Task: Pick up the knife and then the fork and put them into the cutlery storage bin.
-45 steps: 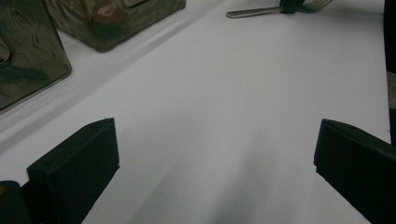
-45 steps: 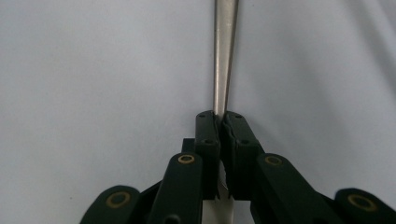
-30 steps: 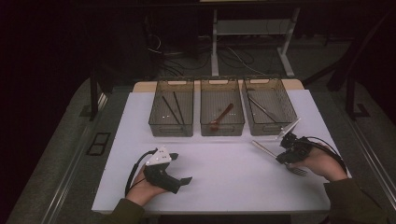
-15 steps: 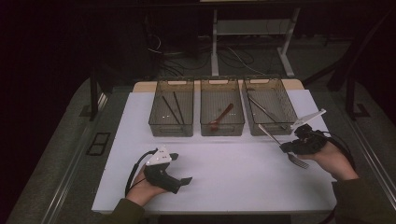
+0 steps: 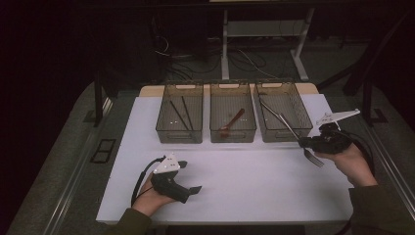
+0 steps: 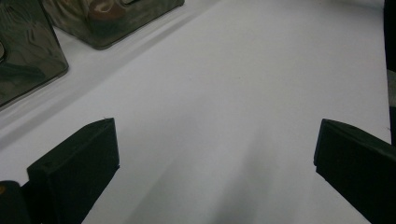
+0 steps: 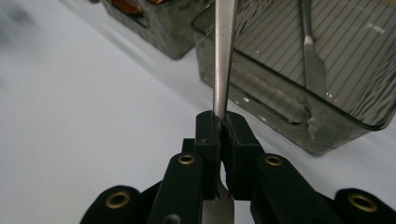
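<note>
Item 1, right gripper (image 5: 307, 145): we are clamping its fingers (image 7: 208, 135) hard on a metal fork (image 5: 293, 136), gripping it partway along the handle. In the right gripper view the handle is running up out of the closed fingers toward the right bin (image 5: 299, 131). In the high view the tines are hanging low toward the person's side and the handle end is reaching over that bin's front rim.

Change noted: against the 2 earlier high-view frames, we are carrying this gripper away from the middle of the bench (image 5: 254, 196) and up toward the right bin's front right corner; the fork is travelling with it, clear of the white surface.

Reading: we are judging this as the carry stage of sorting, with the drop into the right bin, where other metal cutlery (image 7: 314, 65) is already lying, not yet made.

Item 2, left gripper (image 5: 182, 188): we are resting it on the bench near the front edge, fingers (image 6: 74, 172) spread wide with nothing between them, unmoved across the frames.

Item 3, middle bin (image 5: 233, 132): holding 1 reddish-brown utensil (image 5: 230, 125).

Item 4, left bin (image 5: 179, 134): holding dark sticks (image 5: 180, 111).
</note>
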Available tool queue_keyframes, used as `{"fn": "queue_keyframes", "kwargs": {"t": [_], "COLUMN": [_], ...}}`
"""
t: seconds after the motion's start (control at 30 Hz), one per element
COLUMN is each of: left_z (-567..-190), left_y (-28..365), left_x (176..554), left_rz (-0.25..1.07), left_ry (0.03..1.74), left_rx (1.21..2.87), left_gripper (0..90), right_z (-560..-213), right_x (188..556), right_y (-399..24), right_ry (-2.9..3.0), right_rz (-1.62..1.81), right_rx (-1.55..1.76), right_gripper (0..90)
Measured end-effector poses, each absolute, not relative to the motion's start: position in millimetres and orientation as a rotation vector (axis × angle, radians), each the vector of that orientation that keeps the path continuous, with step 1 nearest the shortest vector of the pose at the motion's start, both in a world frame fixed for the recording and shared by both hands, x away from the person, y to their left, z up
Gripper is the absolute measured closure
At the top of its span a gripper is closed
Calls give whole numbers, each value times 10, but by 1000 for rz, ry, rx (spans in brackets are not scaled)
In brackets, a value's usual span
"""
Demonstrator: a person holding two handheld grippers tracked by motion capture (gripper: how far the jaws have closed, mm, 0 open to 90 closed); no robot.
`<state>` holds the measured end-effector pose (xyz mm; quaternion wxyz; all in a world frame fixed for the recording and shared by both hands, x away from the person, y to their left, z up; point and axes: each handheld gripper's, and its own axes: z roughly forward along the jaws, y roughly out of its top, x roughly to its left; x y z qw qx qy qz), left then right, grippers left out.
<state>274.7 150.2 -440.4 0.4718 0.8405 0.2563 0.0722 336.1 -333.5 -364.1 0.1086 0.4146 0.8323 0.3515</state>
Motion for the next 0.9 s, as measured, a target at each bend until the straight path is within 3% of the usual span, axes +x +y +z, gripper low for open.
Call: {"fn": "queue_keyframes", "kwargs": {"t": [0.9], "left_z": [-4418], "left_y": [1555], "left_x": [2760], "left_rz": [165], "left_ry": [620], "left_rx": [2030], "left_gripper": [0], "right_z": [-3399], "right_x": [3967], "right_y": [-3294], "right_ry": [2266], "right_rz": [1125], "right_rx": [1273], "right_gripper": [837]}}
